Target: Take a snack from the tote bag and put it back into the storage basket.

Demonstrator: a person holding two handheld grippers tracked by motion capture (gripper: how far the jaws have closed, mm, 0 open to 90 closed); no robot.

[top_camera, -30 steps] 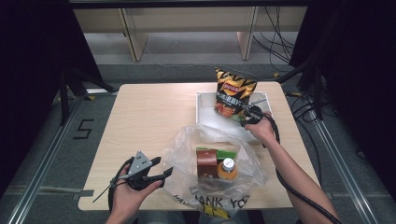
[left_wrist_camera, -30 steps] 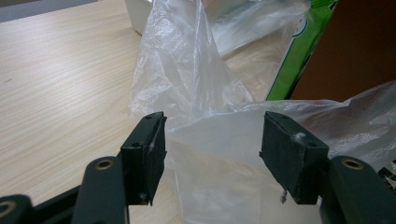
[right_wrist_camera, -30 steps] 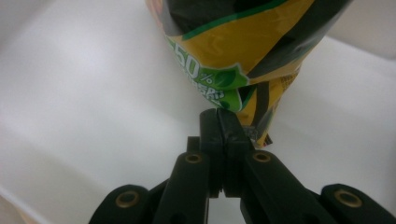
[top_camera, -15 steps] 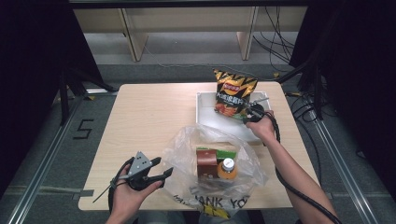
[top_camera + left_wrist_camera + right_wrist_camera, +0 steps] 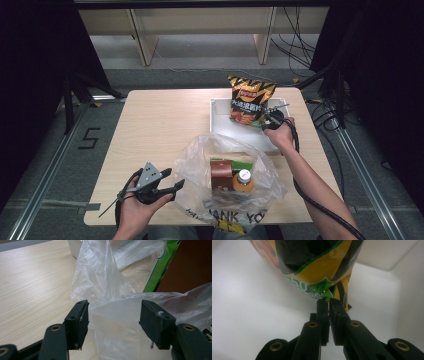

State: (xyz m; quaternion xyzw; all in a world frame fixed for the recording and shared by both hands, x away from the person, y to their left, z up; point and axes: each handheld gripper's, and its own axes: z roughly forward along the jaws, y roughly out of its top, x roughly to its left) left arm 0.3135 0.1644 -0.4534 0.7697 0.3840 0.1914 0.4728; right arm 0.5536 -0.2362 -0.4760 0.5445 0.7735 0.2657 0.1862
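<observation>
The right gripper (image 5: 329,300) pinches a chip bag's (image 5: 250,100) corner over the white tray (image 5: 220,122), likely bound next for the plastic bag (image 5: 200,155), where the left gripper (image 5: 113,315) waits, jaws wide.

Chip bag (image 5: 251,101): black w/ yellow-orange stripes, red logo. Tray (image 5: 218,120) white. Plastic bag (image 5: 197,155) clear, black lettering. Box (image 5: 221,173) brown, green edge.

"50%" on chip bag (image 5: 312,287), "5" on floor (image 5: 88,138), "ANK YO" on plastic bag (image 5: 235,218)
</observation>
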